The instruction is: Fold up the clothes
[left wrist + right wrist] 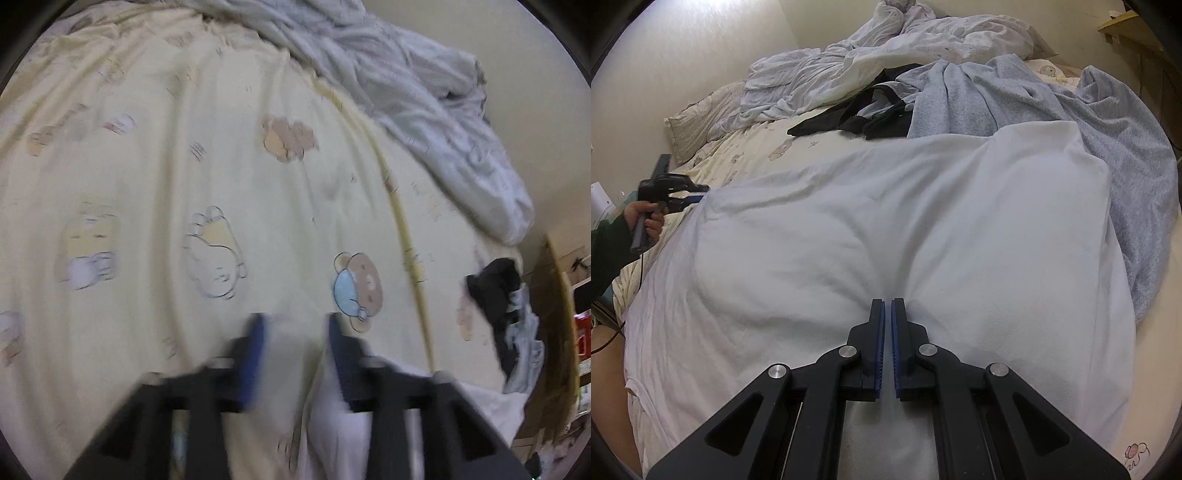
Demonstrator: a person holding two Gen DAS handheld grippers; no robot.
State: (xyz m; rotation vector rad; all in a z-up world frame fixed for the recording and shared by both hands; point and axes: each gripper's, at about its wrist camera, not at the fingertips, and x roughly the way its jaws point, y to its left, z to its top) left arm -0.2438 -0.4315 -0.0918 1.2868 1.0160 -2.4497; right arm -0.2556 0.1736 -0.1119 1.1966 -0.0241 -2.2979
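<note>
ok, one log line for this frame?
left hand-held gripper: pinching white garment edge | right hand-held gripper: shut, resting on garment | garment spread on bed sheet

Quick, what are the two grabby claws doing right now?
Left gripper: jaws apart, white garment between them; blurred, so a grip cannot be told.
Right gripper: shut, tips down on the white garment; whether it pinches cloth cannot be told.

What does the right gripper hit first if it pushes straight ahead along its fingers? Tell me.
The right gripper, fingers nearly closed, points across the white garment spread on the bed, so it would probably meet that cloth first. The grey-blue towel lies beyond it. How high the fingertips sit above the fabric is unclear.
</note>
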